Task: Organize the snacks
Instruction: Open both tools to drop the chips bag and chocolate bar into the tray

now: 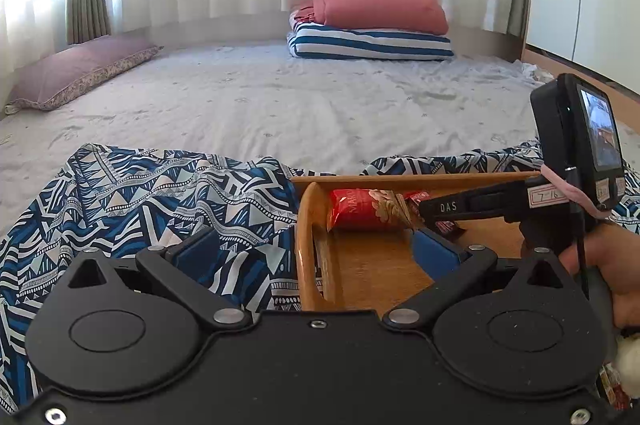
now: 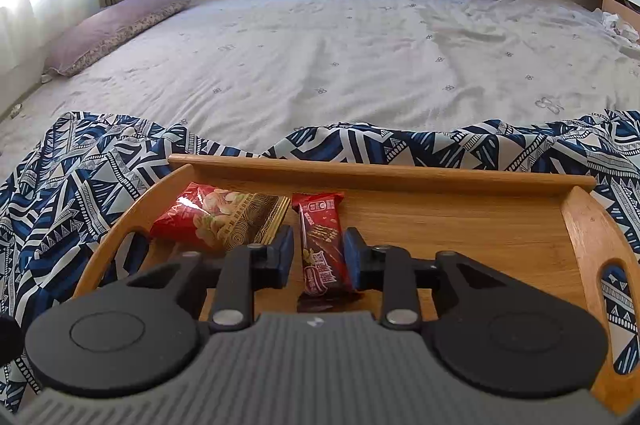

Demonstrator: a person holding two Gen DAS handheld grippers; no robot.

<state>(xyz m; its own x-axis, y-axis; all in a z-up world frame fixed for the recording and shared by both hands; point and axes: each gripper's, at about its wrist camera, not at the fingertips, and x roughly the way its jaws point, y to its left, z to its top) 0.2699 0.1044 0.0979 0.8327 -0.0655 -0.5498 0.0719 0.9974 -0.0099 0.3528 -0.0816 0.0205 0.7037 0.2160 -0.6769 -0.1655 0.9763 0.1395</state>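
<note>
On the wooden tray (image 2: 440,181), the dark red snack bar (image 2: 322,245) lies between the right fingers (image 2: 286,249), spread.

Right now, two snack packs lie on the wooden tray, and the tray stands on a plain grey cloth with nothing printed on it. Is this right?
Not quite. The cloth under the tray is not plain grey: it has a blue and white geometric pattern, as the right wrist view shows. The rest holds: the two snack packs, a red bag and a dark red bar, lie on the tray.
</note>
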